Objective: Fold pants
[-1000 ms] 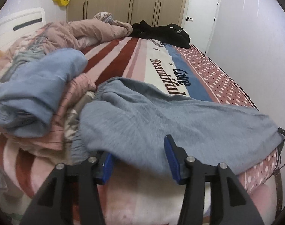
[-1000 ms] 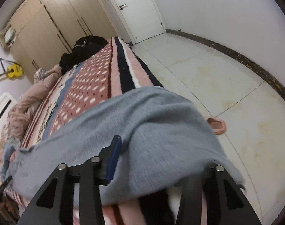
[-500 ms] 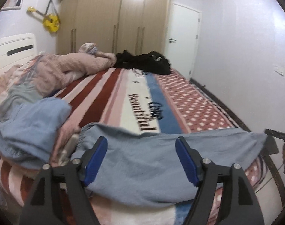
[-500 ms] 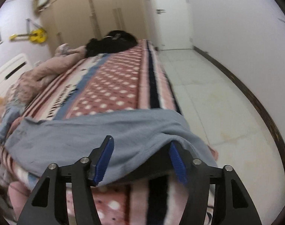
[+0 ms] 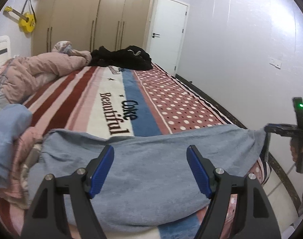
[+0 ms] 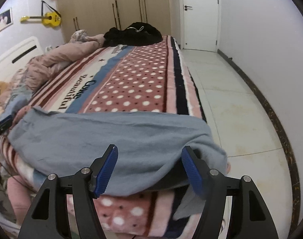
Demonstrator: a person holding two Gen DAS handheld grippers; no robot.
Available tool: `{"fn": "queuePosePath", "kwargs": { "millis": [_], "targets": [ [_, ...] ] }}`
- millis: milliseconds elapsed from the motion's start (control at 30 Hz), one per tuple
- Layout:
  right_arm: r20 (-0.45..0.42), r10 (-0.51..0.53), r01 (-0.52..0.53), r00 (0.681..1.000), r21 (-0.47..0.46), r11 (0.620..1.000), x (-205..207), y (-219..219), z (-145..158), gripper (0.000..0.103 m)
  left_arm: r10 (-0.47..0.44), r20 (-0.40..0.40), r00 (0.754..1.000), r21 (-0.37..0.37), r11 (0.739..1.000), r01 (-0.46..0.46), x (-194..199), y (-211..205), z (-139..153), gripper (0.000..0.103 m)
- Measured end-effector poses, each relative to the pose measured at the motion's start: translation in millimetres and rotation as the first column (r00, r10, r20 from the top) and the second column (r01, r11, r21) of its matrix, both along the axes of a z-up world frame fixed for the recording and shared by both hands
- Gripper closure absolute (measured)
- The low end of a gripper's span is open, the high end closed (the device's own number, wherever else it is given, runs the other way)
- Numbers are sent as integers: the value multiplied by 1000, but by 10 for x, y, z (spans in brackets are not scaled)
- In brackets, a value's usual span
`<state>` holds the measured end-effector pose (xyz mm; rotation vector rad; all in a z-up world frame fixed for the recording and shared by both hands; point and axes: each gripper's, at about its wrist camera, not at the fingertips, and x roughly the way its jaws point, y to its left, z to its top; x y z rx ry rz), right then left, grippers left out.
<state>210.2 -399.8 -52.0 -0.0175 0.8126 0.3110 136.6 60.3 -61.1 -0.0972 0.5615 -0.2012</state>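
While the bed point(image 5: 115, 91) fills most of both views, its blanket point(image 6: 139, 79) runs away toward the wardrobe point(image 5: 91, 16) in red, pink and cream stripes, a blue band with dark lettering, and a dotted red panel along the side nearest the tiled floor point(image 6: 231, 91). White walls close the room, with a white door point(image 5: 167, 31) beside the wardrobe. A rumpled pink quilt point(image 5: 43, 67) lies along the headboard side of the bed, and a heap of black clothes point(image 5: 121, 57) sits at the far end.

Across the near end of the bed, the grey-blue pants point(image 5: 147, 159) lie spread flat from side to side. One end reaches a pile of light blue and pink laundry point(image 5: 10, 135); the other end drapes over the bed's edge above the floor, where the cloth bunches and hangs down.

A yellow toy guitar point(image 5: 26, 20) hangs on the wall near the wardrobe.

Just above the pants, the left tool point(image 5: 150, 171) has its jaws spread wide after just opening, the blue pads point(image 5: 101, 173) clear of the cloth with nothing pinched between them. Over the draped end, the right tool point(image 6: 149, 171) also stands apart, its jaws having just been opening; fabric lies under and between the pads, but they do not press on it. From the left wrist view, the right tool shows at the far right edge, beside the hanging corner of the pants.
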Motion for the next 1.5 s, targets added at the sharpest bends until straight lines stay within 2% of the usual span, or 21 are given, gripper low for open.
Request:
{"fn": "queuePosePath", "kwargs": {
  "millis": [133,267,367,500,600,733,900,933,1000,1033,1133,1167,1333,1500],
  "targets": [
    [-40,123,-124,992,-9,992,435,151,-156,39,-43,-6,999,4,999,43,32,-94,-50,31],
    [-106,253,-262,962,-81,962,953,494,-430,39,-37,-31,999,29,999,38,120,-114,-160,31],
    [-165,318,-340,934,-129,932,1304,730,-644,39,-33,-55,998,10,999,33,181,-76,-247,31],
    [-222,374,-405,901,-119,906,1574,900,-827,41,-24,-73,997,17,1000,26,268,-29,-335,31],
    [-250,430,-466,867,-105,879,1625,1039,-894,42,-13,-92,996,18,1000,15,356,19,-415,31],
    [-282,509,-551,813,-90,830,1491,1168,-942,47,-4,-117,993,-2,1000,4,448,79,-523,31],
    [-292,583,-634,758,-116,765,1270,1251,-908,64,-11,-121,993,-5,1000,10,453,92,-556,31],
    [-290,585,-636,757,-125,761,1263,1249,-898,67,-12,-120,993,-5,1000,11,446,94,-553,31],
    [-288,581,-635,762,-153,757,1251,1250,-874,91,-9,-116,993,-6,1000,9,434,106,-544,31],
    [-284,581,-635,763,-162,755,1248,1242,-861,94,-8,-116,993,-6,1000,7,431,114,-542,31],
    [-299,602,-663,741,-179,727,1163,1250,-835,98,-2,-112,994,-9,1000,1,418,139,-537,31],
    [-289,600,-659,746,-190,728,1145,1251,-820,100,-2,-113,994,-13,1000,0,421,151,-542,31],
    [-183,507,-538,843,-251,805,1231,1285,-688,102,11,-115,993,-30,999,-15,433,183,-559,31],
    [-146,449,-472,881,-297,830,1412,1433,-625,102,21,-102,995,-18,1000,-23,368,240,-533,31]
  ]
}}
